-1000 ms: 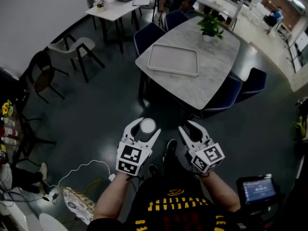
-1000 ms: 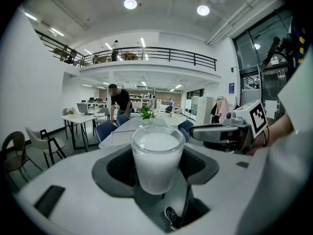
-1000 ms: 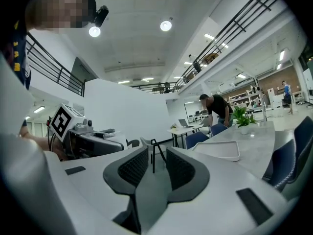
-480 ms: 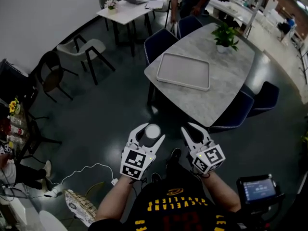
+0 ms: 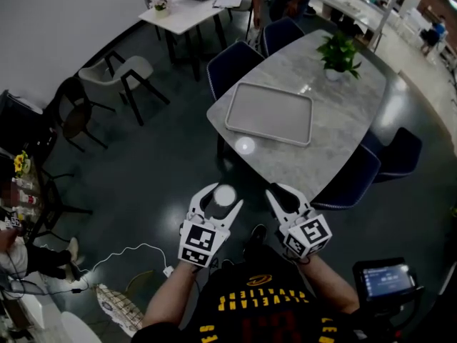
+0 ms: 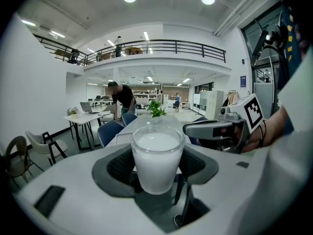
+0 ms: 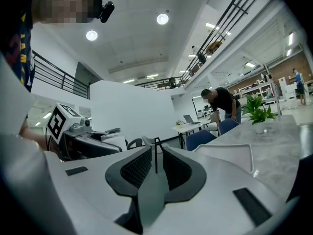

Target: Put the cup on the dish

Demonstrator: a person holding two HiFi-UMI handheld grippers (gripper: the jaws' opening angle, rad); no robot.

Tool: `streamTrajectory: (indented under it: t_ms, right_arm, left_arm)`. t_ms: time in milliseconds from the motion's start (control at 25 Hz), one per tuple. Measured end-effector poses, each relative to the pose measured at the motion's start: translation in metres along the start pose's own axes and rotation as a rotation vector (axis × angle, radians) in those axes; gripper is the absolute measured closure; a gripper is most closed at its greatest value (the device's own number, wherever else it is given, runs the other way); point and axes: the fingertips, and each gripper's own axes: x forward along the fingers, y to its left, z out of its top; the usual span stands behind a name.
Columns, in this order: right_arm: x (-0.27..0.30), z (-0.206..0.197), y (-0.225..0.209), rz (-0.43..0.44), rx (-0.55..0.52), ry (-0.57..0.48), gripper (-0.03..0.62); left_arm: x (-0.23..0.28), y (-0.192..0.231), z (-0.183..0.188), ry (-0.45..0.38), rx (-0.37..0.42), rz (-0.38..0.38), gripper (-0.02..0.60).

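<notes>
A clear glass cup [image 5: 223, 195] full of white liquid stands upright between the pads of my left gripper [image 5: 220, 196], which is shut on it. In the left gripper view the cup [image 6: 156, 155] fills the gap of that gripper [image 6: 156, 169]. My right gripper [image 5: 280, 191] hovers beside it on the right. Its jaws have just been closing to a narrow slit, still open, with nothing between them [image 7: 155, 165]. Ahead, a white rectangular tray [image 5: 269, 113] lies on the grey marble table [image 5: 335, 127]. The tray [image 7: 227, 155] also shows in the right gripper view. Both grippers are over the dark floor, short of the table's near edge.
A potted plant [image 5: 338, 52] stands on the table beyond the tray. Blue chairs [image 5: 235, 59] [image 5: 353, 174] ring the table. A grey chair [image 5: 125, 73] and a white table [image 5: 187, 6] stand at the left back. A white cable [image 5: 121, 252] lies on the floor.
Both grippers have moved forward toward the table, which now sits nearer and lower in view. The right jaws have narrowed. The cup stays held in the left gripper.
</notes>
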Motion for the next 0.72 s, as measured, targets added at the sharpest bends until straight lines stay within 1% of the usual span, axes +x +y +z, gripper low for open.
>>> streamTrajectory:
  t_ms: [160,280,440,720]
  right_arm:
    - [0.008,0.005,-0.022,0.021,0.000,0.018,0.514]
    - [0.012,0.010,-0.035,0.034,0.003,0.025,0.516]
    - [0.018,0.005,-0.055,0.040,0.005,0.038,0.516]
    - [0.028,0.012,-0.076,0.032,0.004,0.061,0.516]
  left_arm:
    - [0.022,0.007,0.005,0.011,-0.015,0.022,0.318]
    - [0.037,0.010,0.010,0.020,-0.007,0.038,0.318]
    - [0.056,0.015,0.011,0.036,-0.002,0.057,0.318]
    - [0.079,0.022,0.020,0.034,-0.009,0.054,0.318]
